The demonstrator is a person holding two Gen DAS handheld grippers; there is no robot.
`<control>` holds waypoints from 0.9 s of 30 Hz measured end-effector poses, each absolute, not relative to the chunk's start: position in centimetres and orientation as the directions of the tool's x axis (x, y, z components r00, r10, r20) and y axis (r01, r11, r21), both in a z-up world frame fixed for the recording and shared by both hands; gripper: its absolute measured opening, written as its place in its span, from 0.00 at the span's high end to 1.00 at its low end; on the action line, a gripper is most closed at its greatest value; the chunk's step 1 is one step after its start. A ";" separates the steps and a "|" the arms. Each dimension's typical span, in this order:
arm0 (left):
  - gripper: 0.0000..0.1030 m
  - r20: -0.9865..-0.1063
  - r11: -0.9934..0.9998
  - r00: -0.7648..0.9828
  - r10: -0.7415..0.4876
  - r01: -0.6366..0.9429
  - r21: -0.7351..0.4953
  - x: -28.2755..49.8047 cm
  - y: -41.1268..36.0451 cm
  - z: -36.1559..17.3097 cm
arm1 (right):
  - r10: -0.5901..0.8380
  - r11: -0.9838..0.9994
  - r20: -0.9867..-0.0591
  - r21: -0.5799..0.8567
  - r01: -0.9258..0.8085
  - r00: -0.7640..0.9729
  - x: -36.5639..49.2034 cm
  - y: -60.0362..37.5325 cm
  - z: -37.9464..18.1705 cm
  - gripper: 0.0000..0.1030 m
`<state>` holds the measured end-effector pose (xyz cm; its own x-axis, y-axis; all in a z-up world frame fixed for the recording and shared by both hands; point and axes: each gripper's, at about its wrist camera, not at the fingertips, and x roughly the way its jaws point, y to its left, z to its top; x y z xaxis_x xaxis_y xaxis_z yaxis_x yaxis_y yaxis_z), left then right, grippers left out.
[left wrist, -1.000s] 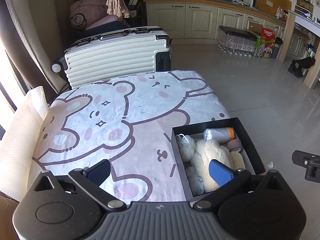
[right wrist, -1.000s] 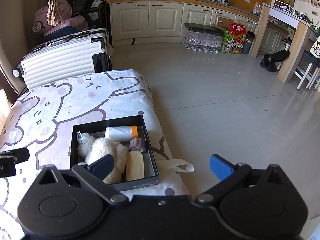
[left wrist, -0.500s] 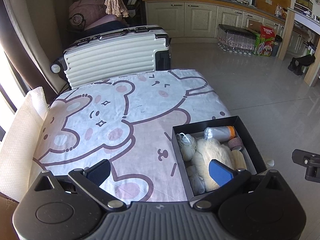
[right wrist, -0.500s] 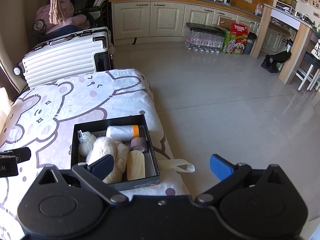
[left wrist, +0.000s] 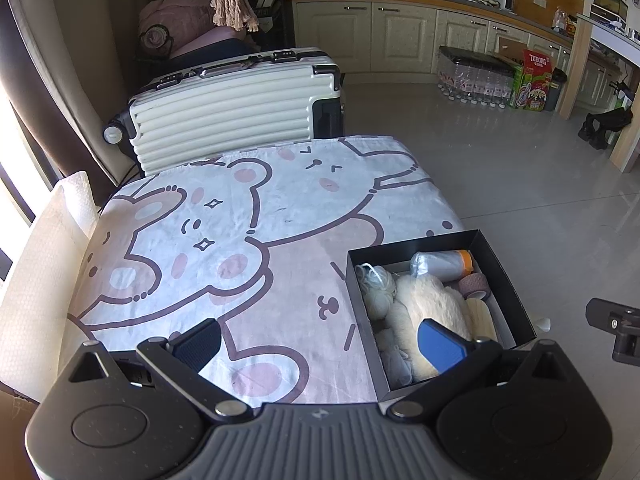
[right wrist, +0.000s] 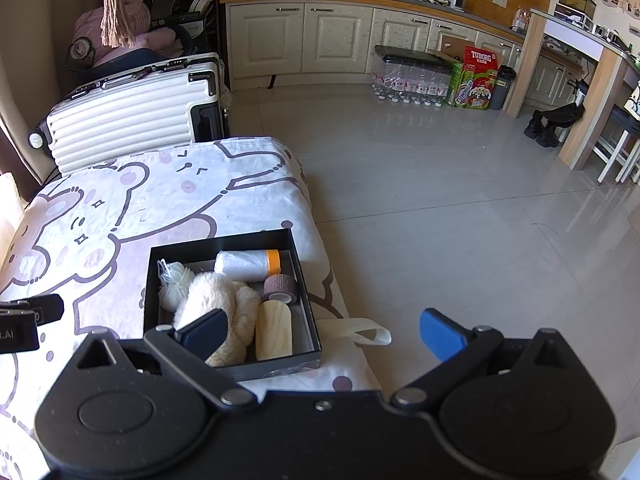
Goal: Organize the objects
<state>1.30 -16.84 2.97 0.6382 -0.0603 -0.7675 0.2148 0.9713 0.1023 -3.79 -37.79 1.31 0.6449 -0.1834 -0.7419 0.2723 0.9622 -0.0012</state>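
A black open box (left wrist: 505, 276) (right wrist: 305, 280) sits at the near right corner of a table covered by a bear-print cloth (left wrist: 240, 232) (right wrist: 100, 216). Inside lie a fluffy cream toy (left wrist: 424, 300) (right wrist: 212, 296), a ball of white yarn (right wrist: 174, 280), a clear bag roll with an orange end (right wrist: 250, 264), a brown tape roll (right wrist: 280, 286) and a pale wooden cylinder (right wrist: 274, 332). My left gripper (left wrist: 320, 338) hangs open above the cloth's near edge, left of the box. My right gripper (right wrist: 322, 330) is open over the box's right side and the floor, holding nothing.
A white ribbed suitcase (left wrist: 236, 108) (right wrist: 128, 116) stands behind the table. A white strap (right wrist: 360, 334) hangs off the table beside the box. Tiled floor (right wrist: 440, 220) spreads to the right, with bottled water packs (right wrist: 408, 80), a beer carton (right wrist: 476, 80) and kitchen cabinets (right wrist: 320, 40) beyond.
Both views have shifted only slightly; the grippers stay open and the box contents have not moved.
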 end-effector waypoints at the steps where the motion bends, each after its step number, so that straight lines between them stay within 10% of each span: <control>1: 0.00 -0.767 0.971 0.638 -0.061 0.215 0.102 1.3 -16.8 3.0 | -0.183 0.962 -0.742 -0.001 0.272 0.645 -3.8 -37.8 1.3 0.00; 27: 0.00 -0.769 0.971 0.637 -0.060 0.216 0.103 1.3 -16.8 2.8 | -0.181 0.963 -0.742 -0.001 0.268 0.646 -3.7 -37.5 1.3 0.00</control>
<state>1.28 -16.81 2.81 0.6366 -0.0599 -0.7689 0.2162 0.9709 0.1034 -3.66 -37.49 1.29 0.6458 -0.1808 -0.7418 0.2684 0.9633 -0.0011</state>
